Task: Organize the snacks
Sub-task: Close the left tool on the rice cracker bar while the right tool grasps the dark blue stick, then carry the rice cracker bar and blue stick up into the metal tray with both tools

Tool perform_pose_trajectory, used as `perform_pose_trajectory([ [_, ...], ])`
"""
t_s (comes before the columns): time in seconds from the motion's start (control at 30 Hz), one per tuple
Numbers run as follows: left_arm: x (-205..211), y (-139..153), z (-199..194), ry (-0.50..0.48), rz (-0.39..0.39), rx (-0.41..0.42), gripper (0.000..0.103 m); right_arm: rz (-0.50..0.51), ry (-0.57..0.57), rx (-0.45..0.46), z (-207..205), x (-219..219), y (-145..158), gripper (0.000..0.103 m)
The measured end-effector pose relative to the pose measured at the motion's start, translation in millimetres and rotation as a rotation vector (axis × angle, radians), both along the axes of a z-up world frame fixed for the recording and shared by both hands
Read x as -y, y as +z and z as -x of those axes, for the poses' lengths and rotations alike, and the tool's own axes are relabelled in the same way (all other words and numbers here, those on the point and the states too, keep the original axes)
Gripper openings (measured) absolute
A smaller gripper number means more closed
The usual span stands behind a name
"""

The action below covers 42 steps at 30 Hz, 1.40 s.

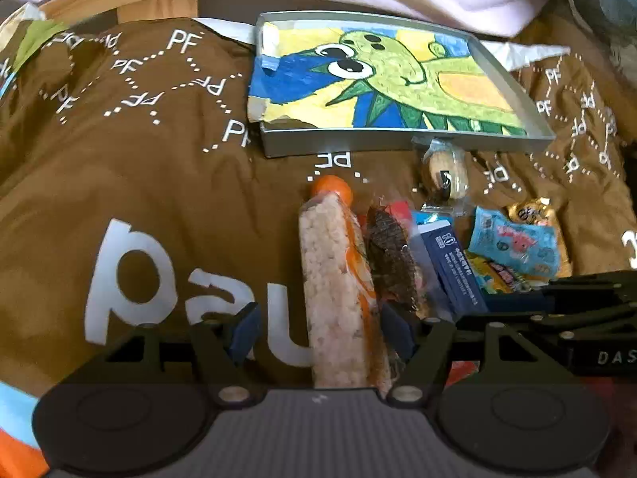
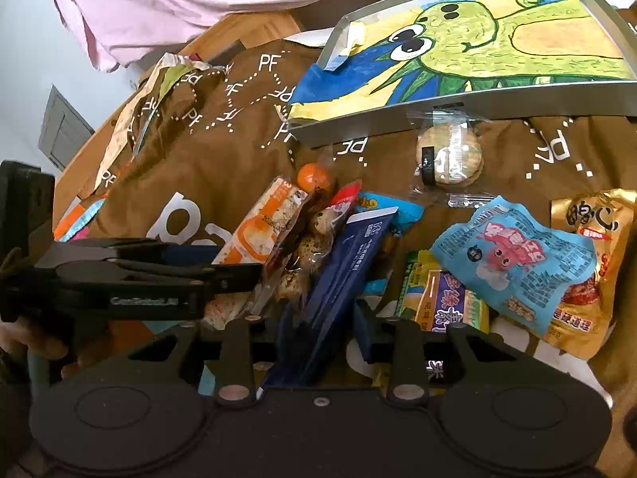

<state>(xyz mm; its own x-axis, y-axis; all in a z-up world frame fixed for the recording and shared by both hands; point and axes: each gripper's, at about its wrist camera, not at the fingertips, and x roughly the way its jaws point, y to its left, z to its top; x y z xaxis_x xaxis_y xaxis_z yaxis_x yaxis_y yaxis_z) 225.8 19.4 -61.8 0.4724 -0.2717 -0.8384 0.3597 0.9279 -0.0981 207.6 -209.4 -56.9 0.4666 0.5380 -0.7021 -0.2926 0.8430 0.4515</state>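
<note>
Your left gripper (image 1: 318,324) straddles the long rice-cracker pack (image 1: 338,290), its jaws spread with a gap on either side of the wrapper, so nothing is pinched yet. Close evenly on the middle of the pack, keeping the neighbouring dark snack pack (image 1: 392,263) out of the bite, and lift straight up so the pile does not drag along. Your right gripper (image 2: 322,328) sits with jaws apart around the navy blue pack (image 2: 342,275); the left pad looks close to the wrapper, the right one stands clear. Squeeze gently, because these wrappers will likely crumple and slip.

The snacks lie heaped on the brown printed bag (image 1: 159,159) covering the worktop. The shallow grey tray (image 1: 398,141) beyond them holds only a dinosaur drawing (image 1: 398,79), with no snacks in it; the round wrapped biscuit (image 2: 450,155) lies just outside its near wall.
</note>
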Motion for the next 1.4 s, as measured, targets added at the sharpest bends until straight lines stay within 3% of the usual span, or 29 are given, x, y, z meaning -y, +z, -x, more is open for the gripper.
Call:
perform_pose_trajectory([
  [0.1,0.1,-4.4,-3.0,0.003,0.002,-0.008,0.067,-0.006,0.002,-0.021,-2.9,-1.7,-3.5,0.039],
  [0.23,-1.5,-3.5,-2.1,0.000,0.043,-0.033,0.044,-0.049,-0.001,-0.055,-4.2,2.1,-0.9,0.035],
  [0.37,0.0,1.4,5.2,0.012,0.034,-0.045,0.044,-0.145,-0.008,-0.090,-5.0,11.1,3.0,0.035],
  [0.53,-1.0,0.6,4.5,0.039,0.043,-0.057,0.044,-0.135,-0.053,-0.096,-12.6,10.3,-3.7,0.035],
  [0.73,-0.2,-0.6,4.8,0.047,0.042,-0.053,0.044,-0.257,-0.138,-0.145,-21.6,24.7,-11.8,0.034],
  [0.8,0.4,-0.4,5.8,0.050,0.038,-0.050,0.044,-0.250,-0.157,-0.152,-24.2,23.5,-11.7,0.016],
  [0.87,0.3,0.1,6.4,0.061,0.041,-0.045,0.044,-0.265,-0.179,-0.163,-24.7,24.9,-11.8,0.013],
  [1.13,0.6,6.8,17.8,0.118,0.107,-0.008,0.043,-0.187,-0.213,-0.070,-14.7,27.2,10.8,0.007],
  [1.27,-0.2,27.3,26.0,0.145,0.144,0.035,0.043,-0.193,-0.214,-0.015,-10.6,25.1,38.0,0.007],
  [1.4,-3.5,51.6,36.2,0.168,0.190,0.119,0.043,-0.155,-0.196,0.102,-4.4,17.4,70.3,0.007],
])
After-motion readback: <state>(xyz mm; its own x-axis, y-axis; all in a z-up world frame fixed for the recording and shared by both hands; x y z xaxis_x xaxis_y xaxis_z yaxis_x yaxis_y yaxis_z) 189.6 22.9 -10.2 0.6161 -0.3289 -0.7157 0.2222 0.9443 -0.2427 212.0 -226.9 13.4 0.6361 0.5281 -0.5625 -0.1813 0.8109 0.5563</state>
